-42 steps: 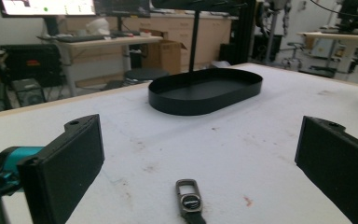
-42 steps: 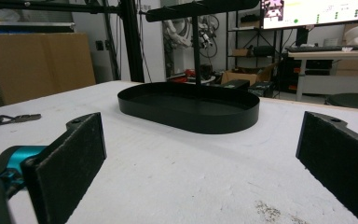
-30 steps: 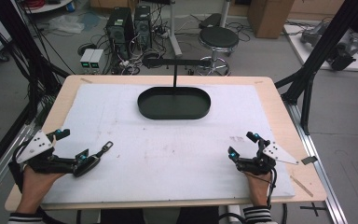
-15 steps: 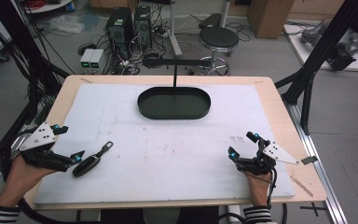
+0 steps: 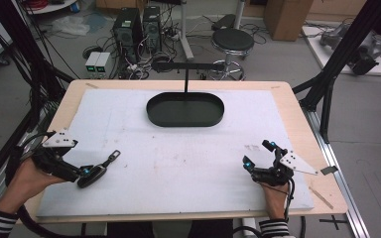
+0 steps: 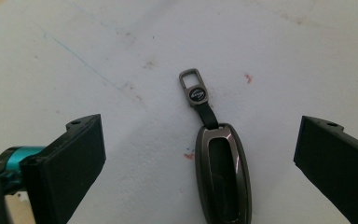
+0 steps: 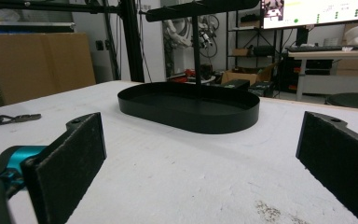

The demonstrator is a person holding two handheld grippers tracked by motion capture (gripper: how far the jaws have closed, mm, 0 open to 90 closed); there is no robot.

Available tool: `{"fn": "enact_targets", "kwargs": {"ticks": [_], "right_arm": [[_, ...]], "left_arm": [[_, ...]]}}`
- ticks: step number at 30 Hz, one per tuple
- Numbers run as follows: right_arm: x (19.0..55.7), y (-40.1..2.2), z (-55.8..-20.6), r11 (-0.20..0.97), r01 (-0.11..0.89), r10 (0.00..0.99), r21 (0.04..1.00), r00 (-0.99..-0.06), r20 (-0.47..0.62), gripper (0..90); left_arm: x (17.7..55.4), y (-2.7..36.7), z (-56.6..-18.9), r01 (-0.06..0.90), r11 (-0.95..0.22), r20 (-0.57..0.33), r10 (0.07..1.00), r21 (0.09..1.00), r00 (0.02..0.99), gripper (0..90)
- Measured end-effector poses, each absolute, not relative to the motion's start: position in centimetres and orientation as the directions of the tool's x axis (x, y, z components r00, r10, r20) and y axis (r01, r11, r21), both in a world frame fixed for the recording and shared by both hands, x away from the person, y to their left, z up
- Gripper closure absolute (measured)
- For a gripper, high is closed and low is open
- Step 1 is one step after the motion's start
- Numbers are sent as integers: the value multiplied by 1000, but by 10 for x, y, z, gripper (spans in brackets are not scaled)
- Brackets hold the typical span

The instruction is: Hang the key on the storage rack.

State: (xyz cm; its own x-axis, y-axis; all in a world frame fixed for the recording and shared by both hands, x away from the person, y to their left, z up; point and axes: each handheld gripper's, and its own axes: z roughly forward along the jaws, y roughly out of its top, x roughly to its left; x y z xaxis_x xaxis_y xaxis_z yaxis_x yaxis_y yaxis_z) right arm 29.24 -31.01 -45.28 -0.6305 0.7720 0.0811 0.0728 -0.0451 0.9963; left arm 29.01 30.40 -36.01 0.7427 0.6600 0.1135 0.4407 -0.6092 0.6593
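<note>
White mat (image 5: pixel 178 163) over a wooden table (image 5: pixel 297 106). Black oval tray (image 5: pixel 185 109) at far centre of the mat, thin post (image 5: pixel 185 82) rising from its middle with a crossbar (image 5: pixel 188 65) on top.

Key fob (image 5: pixel 97 170) flat on the mat at near left: dark oval body, short strap, metal loop (image 5: pixel 114 155) pointing up-right toward the tray. Seen closer in the left gripper view as fob (image 6: pixel 223 175) with strap and rectangular loop (image 6: pixel 189 78) lying away from the camera, round badge between strap and loop.

Left gripper (image 5: pixel 86 174) low at near left, held in the left hand (image 5: pixel 22 179); tips right at the fob's body. In its own view, jaws spread wide, fob body between them, nearer the right jaw, touching neither. Nothing pinched.

Right gripper (image 5: pixel 258 154) at near right, held in the right hand (image 5: pixel 274 192), resting on or just above the mat, well apart from the fob. Jaws spread wide in its own view, nothing between them but bare mat (image 7: pixel 177 172); tray (image 7: pixel 189 106) straight ahead, fob's loop end (image 7: pixel 9 119) just visible at far left.

Faint brown and red stains on the mat (image 6: pixel 144 42). Floor beyond the table: stool (image 5: pixel 233 42), computer towers (image 5: pixel 138 25), cables.
</note>
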Motion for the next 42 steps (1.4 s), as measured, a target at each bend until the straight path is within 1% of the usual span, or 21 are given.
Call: {"fn": "enact_targets", "kwargs": {"ticks": [11, 15, 19, 26, 31, 35, 37, 39, 40, 42], "right_arm": [[293, -310, -453, -45, 70, 772, 997, -630, 79, 3], [293, -310, -453, -45, 70, 772, 996, -631, 80, 3], [293, -310, -453, -45, 70, 772, 997, -631, 79, 3], [293, -310, -453, -48, 66, 775, 997, -627, 79, 3], [293, -310, -453, -48, 67, 775, 997, -627, 80, 3], [293, -310, -453, -50, 67, 775, 997, -627, 81, 3], [293, -310, -453, -51, 67, 775, 996, -627, 82, 3], [293, -310, -453, -48, 67, 776, 997, -626, 79, 3], [293, -310, -453, -48, 67, 775, 997, -626, 80, 3], [293, -310, -453, -51, 67, 775, 996, -627, 81, 3]], "left_arm": [[299, 297, -375, 510, -641, 59, 653, 574, 755, 24], [302, 294, -378, 534, -653, 50, 657, 538, 753, 24], [304, 291, -382, 539, -662, 49, 653, 520, 756, 24], [306, 286, -389, 576, -663, 37, 671, 478, 741, 24], [307, 286, -398, 614, -647, 5, 690, 452, 724, 24], [308, 285, -401, 630, -650, 1, 697, 425, 717, 25], [309, 284, -401, 641, -647, -9, 701, 413, 713, 34], [309, 282, -402, 652, -647, 4, 711, 395, 703, 124], [310, 281, -403, 652, -651, 15, 712, 388, 702, 135], [311, 281, -404, 654, -656, 6, 708, 375, 706, 135]]}}
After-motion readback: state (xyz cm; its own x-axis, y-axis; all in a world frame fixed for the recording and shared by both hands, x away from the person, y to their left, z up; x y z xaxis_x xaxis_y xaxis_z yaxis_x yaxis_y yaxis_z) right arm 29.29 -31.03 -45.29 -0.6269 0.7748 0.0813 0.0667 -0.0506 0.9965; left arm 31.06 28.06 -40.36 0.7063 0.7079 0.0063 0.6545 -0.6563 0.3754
